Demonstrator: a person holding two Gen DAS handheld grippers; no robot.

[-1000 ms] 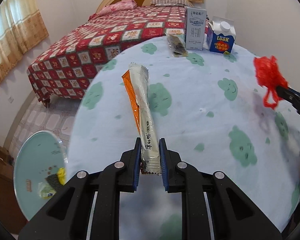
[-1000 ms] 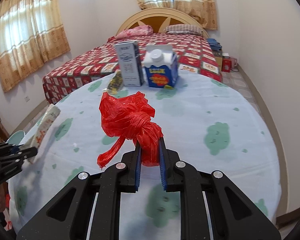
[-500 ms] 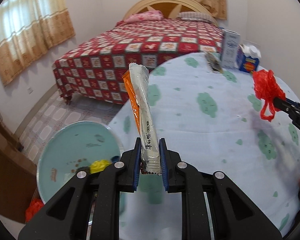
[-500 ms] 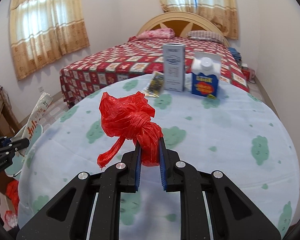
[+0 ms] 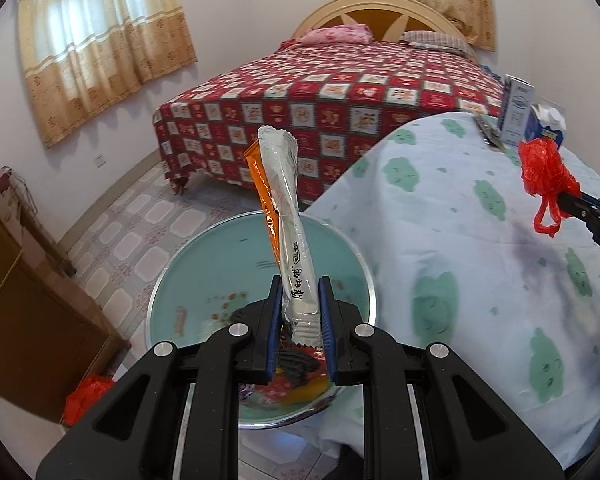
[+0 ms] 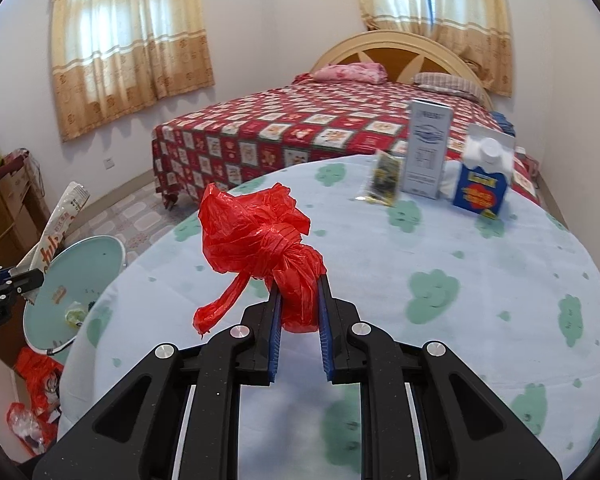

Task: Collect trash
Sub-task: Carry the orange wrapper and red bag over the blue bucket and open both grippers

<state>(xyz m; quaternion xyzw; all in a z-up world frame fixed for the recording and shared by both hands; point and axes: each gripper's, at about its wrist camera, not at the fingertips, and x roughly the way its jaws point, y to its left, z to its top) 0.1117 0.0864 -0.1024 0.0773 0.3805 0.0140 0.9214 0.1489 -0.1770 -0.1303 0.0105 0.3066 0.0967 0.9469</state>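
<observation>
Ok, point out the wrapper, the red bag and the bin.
wrapper [image 5: 288,216], left wrist view, silver middle.
red bag [image 6: 260,236], right wrist view, crumpled body above the knot.
bin [image 5: 204,264], left wrist view, bare inner wall.

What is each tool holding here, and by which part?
Left tool: long silver snack wrapper, pinched near its bottom sealed end. Right tool: knotted red plastic bag, gripped at the bunched part below the knot.

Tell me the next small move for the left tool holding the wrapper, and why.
Probably open the left tool to drop the silver wrapper: it is clamped upright directly above the round bin, which already holds scraps. The right tool, gripping the red bag, is over the table.
</observation>
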